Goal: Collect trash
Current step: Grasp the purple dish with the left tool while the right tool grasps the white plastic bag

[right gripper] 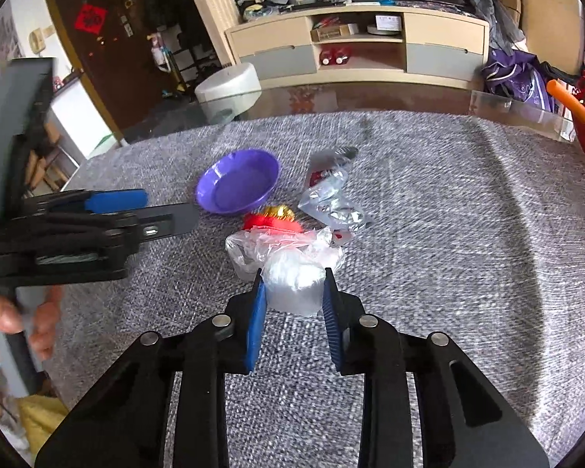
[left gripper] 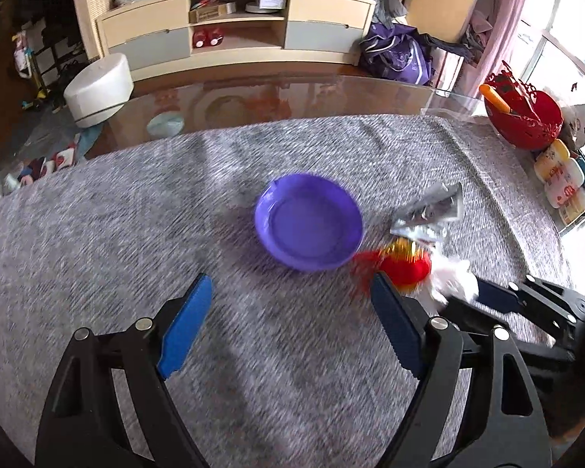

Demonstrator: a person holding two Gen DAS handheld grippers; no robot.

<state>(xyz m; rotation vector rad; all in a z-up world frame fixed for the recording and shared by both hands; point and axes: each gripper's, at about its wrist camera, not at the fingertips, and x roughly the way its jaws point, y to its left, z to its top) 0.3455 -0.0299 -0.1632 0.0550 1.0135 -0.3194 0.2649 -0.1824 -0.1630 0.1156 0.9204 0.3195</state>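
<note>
Nearest in the right wrist view: right gripper (right gripper: 293,292) with blue pads narrowed onto a crumpled clear plastic bag (right gripper: 288,273), both pads pressing its bunched near end. Risk, as a judgement: thin film gripped only at one bunch, so likely to slide free on lifting, or to drag the red-and-gold wrapper (right gripper: 277,220) touching its far side. Just beyond, right of centre, a crinkled silver foil packet (right gripper: 331,199) on the grey woven cloth (right gripper: 448,234). Left of that, an empty round purple plastic dish (right gripper: 238,181), apparently the place for the rubbish. Over the cloth near the dish, left gripper (left gripper: 288,292), spread wide, holding nothing, its right finger close to the wrapper; possible knock against the dish or the other tool.
</note>
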